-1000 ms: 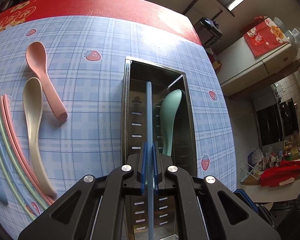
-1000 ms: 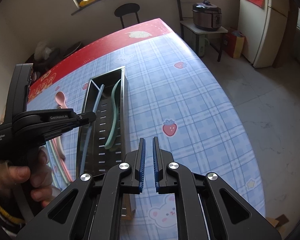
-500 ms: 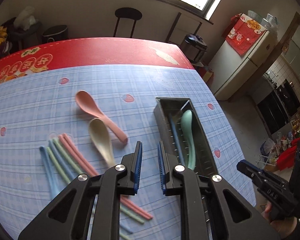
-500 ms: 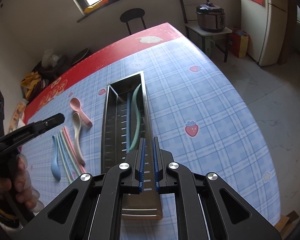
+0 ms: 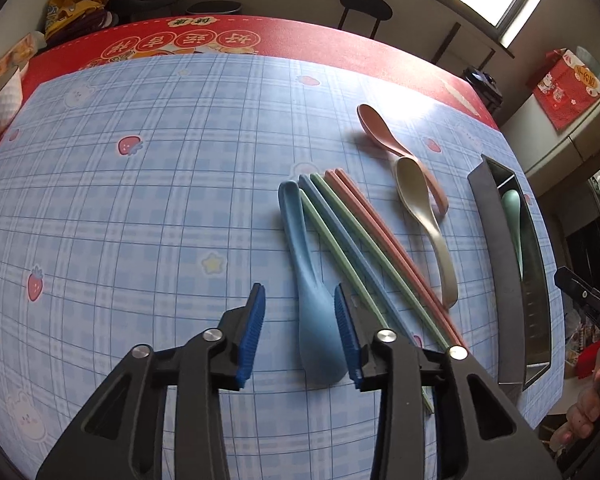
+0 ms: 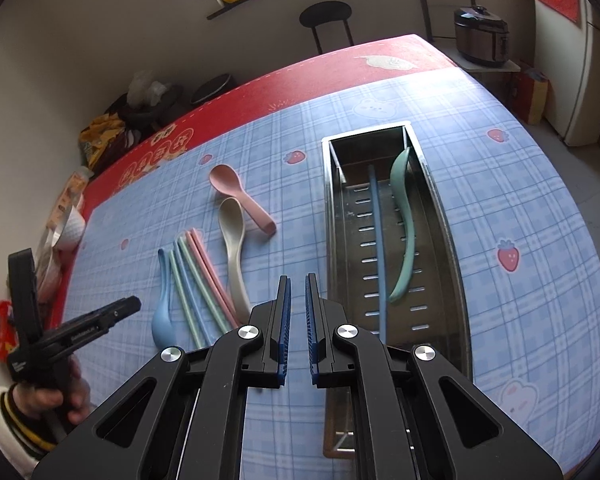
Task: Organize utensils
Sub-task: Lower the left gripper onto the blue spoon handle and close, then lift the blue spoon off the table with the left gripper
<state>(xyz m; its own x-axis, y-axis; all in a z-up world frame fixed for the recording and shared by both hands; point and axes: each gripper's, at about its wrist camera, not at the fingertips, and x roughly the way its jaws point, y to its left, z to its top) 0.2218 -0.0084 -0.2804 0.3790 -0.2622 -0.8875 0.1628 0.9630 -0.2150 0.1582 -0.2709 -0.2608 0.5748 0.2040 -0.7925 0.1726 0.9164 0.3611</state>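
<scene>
Table (image 5: 148,208): blue plaid cloth with strawberry and bear prints, red border at 12 o'clock. Steel utensil tray (image 6: 444,248), at 3 o'clock of the loose pieces, holds a green spoon (image 6: 404,236) and one blue chopstick (image 6: 378,248). Loose on the cloth: blue spoon (image 5: 308,280), green, blue and pink chopsticks (image 5: 364,248), cream spoon (image 5: 424,216), pink spoon (image 5: 384,132). Stool (image 6: 326,20) and rice cooker (image 6: 480,36) stand beyond the table.

Left gripper (image 5: 298,336): jaws just opening, partly spread, straddling the blue spoon's handle, gripping nothing. Right gripper (image 6: 298,328): nearly closed, empty.
</scene>
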